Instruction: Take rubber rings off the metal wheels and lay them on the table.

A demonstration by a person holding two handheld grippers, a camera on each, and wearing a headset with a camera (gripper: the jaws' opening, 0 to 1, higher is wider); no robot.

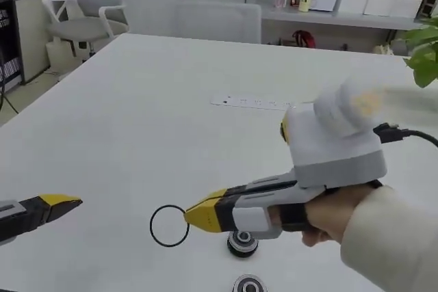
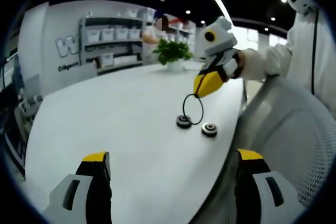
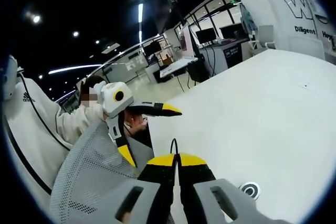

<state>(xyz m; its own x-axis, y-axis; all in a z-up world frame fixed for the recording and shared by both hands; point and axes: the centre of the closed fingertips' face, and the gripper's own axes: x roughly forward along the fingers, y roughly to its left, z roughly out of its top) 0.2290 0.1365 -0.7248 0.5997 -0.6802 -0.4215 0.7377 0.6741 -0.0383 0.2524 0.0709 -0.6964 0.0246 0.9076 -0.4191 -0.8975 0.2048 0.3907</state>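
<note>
The rubber ring (image 1: 151,226) is hanging from the tips of your right gripper (image 1: 188,215), whose jaws are pinching together on one side of it. The ring is sitting over the surface (image 1: 171,114) near its near edge, and I cannot tell whether its lower side is touching the surface. Just beside the ring, one metal wheel (image 1: 242,242) is lying flat, partly under the right gripper's jaws. A second metal wheel (image 1: 248,284) is lying closer still to the near edge, a little apart from the first.

You are holding your left gripper (image 2: 173,156) toward the near left corner, well apart from the ring and wheels. Its jaws are standing wide apart and gripping nothing.

Farther out, a white power strip (image 1: 256,102) is lying on the surface toward the far edge, and a green plant (image 1: 424,52) is showing at the far right corner.
</note>
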